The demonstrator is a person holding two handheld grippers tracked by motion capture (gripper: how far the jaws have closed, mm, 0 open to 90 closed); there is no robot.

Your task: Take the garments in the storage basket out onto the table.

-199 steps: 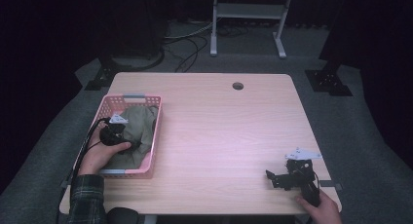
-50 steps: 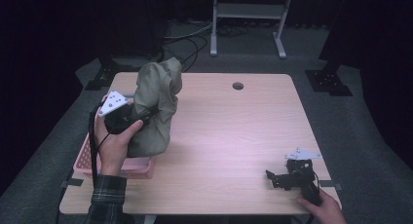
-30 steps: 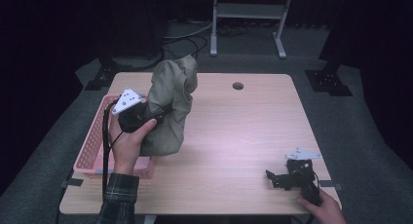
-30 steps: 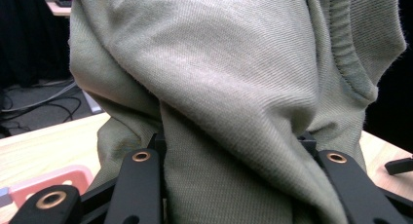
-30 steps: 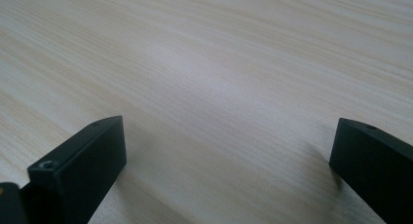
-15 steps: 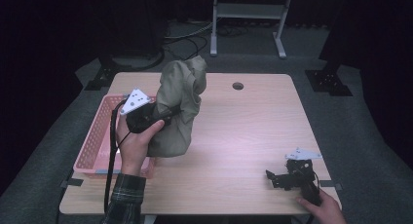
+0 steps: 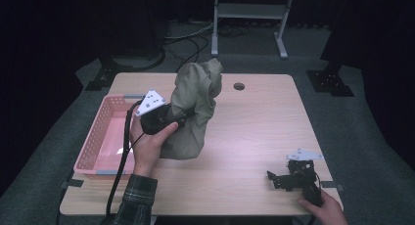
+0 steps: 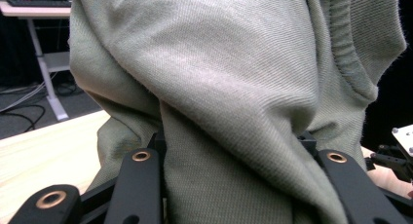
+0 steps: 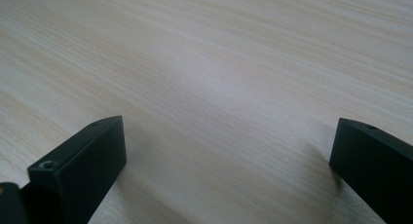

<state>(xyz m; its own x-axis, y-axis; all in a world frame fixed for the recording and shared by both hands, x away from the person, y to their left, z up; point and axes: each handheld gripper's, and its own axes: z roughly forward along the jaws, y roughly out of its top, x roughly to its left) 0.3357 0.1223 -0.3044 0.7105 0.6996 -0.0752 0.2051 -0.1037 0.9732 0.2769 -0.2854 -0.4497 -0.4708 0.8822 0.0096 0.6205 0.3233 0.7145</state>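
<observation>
No brand, label or legible writing shows on any item.

Container: 1 pink basket (image 7: 105, 137) sits at the left side of the counter (image 7: 254, 137). Its visible floor is bare; part of its right side is hidden behind my left hand (image 7: 147, 146) and tool.

Garment: 1 olive-green knit garment (image 7: 193, 105) hangs bunched in the air, just right of the basket and over the left-centre of the counter. Its top rises toward the far edge; its lower end reaches the counter surface or hangs just above it, I cannot tell which. A ribbed hem is visible at the upper right of the left gripper view.

Left tool (image 7: 169, 118): the jaws are clamped on a thick fold of the garment (image 8: 234, 87), cloth packed between the 2 black jaws and spilling over them. The tool's cable trails down past my sleeve (image 7: 139, 198) toward the near edge.

Right tool (image 7: 288, 178): it rests low at the near right corner of the counter, held by my right hand (image 7: 323, 210). In the right gripper view its 2 jaws stand wide apart with bare wood grain (image 9: 209, 87) between them, gripping nothing.
</observation>
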